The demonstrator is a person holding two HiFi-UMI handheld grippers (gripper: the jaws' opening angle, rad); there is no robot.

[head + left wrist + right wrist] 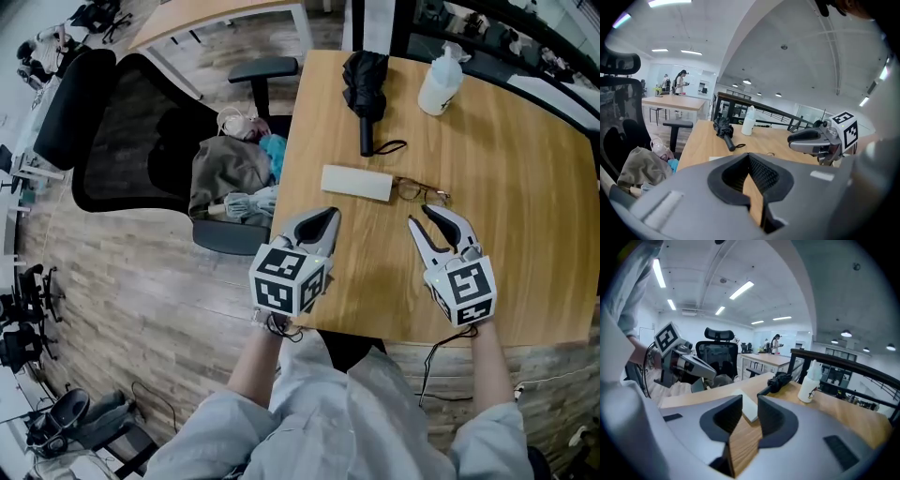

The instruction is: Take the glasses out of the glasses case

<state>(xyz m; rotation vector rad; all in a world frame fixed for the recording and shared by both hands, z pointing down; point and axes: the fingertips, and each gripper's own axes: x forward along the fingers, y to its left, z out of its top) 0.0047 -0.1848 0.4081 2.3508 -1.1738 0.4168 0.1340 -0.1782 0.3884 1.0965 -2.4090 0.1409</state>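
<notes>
Glasses (419, 192) lie on the wooden table (525, 141), already out, just beside the right end of the white glasses case (356, 183). They look light and fragile, with a thin frame, so I would take them gently at the bridge. The left gripper (330, 215) has its jaws together and is empty. The right gripper (419, 217) is partly open and holds nothing.

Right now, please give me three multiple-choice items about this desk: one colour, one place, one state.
1. The umbrella is: A black; B red; C white.
2. The glasses lie: A inside the case; B on the table beside the case; C under the umbrella.
3. The right claw is: A shut on the glasses; B open and empty; C shut on the case.
Key: A, its fabric is black; B, they rest on wood next to the closed case; B, its jaws stand apart around nothing.
</notes>
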